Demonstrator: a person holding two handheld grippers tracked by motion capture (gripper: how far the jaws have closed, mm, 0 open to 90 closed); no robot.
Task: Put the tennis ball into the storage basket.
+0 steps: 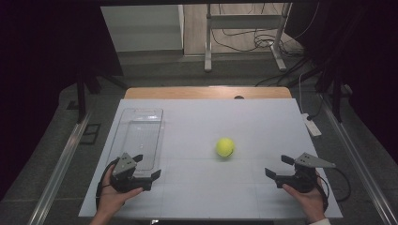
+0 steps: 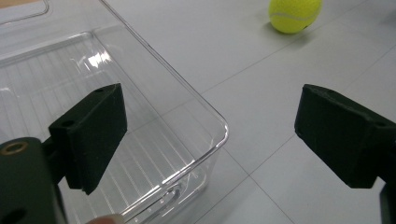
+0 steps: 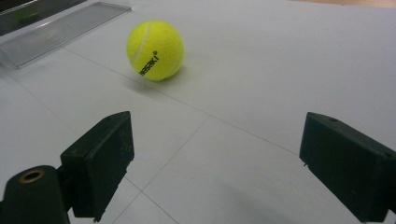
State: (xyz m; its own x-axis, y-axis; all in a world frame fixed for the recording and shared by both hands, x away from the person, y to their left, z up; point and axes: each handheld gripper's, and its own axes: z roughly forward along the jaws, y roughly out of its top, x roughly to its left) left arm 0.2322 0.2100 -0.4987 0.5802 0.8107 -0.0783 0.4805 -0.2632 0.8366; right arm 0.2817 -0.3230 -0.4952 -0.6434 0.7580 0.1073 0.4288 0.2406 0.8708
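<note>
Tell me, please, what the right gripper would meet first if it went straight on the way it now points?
Probably the ball. The right gripper has open jaws aimed across the bare mat, with the ball ahead, slightly left of centre; it might pass just beside it.

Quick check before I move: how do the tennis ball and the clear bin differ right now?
The tennis ball is small, round and opaque yellow-green; the clear bin is long, rectangular and see-through. The ball lies near the middle of the table, between the two grippers; the bin lies at the left, just ahead of the left gripper. Both rest on the white surface, held by neither gripper.
</note>
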